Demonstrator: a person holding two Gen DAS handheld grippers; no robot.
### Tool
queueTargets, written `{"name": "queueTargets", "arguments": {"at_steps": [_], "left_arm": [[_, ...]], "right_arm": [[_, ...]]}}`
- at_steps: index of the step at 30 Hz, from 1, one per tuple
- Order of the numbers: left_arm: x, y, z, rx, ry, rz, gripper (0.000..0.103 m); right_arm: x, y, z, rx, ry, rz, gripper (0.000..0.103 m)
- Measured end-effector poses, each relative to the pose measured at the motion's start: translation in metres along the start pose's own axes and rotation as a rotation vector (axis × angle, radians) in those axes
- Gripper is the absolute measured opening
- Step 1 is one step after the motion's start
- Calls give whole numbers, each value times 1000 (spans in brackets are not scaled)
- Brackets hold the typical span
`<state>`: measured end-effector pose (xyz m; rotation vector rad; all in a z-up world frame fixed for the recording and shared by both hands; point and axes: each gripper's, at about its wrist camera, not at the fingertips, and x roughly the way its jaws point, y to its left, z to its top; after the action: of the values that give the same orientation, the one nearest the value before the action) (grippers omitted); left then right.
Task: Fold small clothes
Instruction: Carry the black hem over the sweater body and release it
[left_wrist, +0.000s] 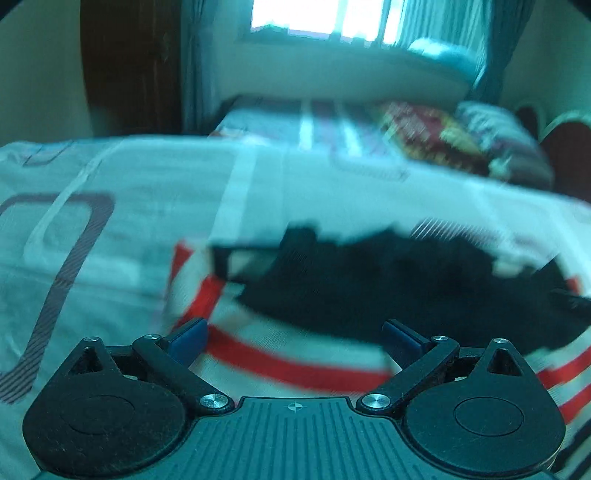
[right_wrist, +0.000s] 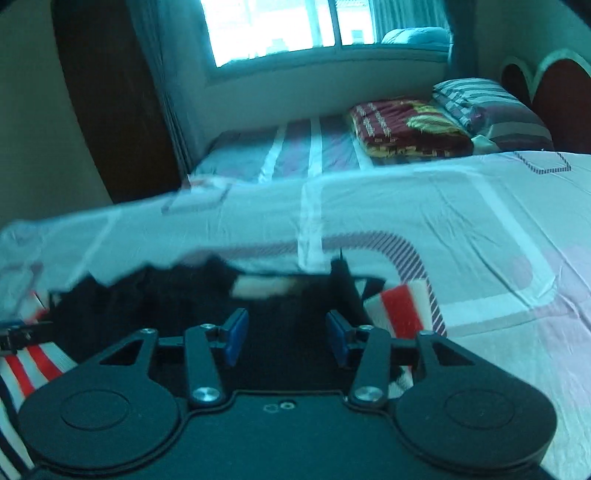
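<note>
Left tool (left_wrist: 295, 341) spread wide, nothing between its pads; right tool (right_wrist: 286, 338) partly open, empty too — hanging over the black garment (left_wrist: 388, 284). Garment lies rumpled on a red-and-white striped cloth (left_wrist: 295, 363) on the bed (left_wrist: 147, 177), edges uneven. Risk: frames blurred — a pinch now could catch the striped cloth under the black fabric, or bite only one layer, dragging everything and skewing the fold.

A black garment (left_wrist: 369, 280), seemingly crumpled, lies on striped cloth (left_wrist: 295, 362).
</note>
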<state>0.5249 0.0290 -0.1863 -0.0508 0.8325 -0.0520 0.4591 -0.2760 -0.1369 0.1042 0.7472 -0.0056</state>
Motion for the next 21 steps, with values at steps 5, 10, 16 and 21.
{"name": "queueTargets", "arguments": {"at_steps": [5, 10, 16, 21], "left_arm": [[-3, 22, -16, -63, 7, 67, 100], [-33, 24, -25, -70, -42, 41, 100], [-63, -20, -31, 70, -102, -49, 100], [-49, -23, -54, 78, -28, -34, 100]], "right_arm": [[3, -17, -1, 20, 0, -57, 34], [-30, 9, -7, -11, -43, 16, 39], [-58, 53, -29, -57, -36, 123, 39], [-54, 53, -50, -63, 9, 88, 40]]}}
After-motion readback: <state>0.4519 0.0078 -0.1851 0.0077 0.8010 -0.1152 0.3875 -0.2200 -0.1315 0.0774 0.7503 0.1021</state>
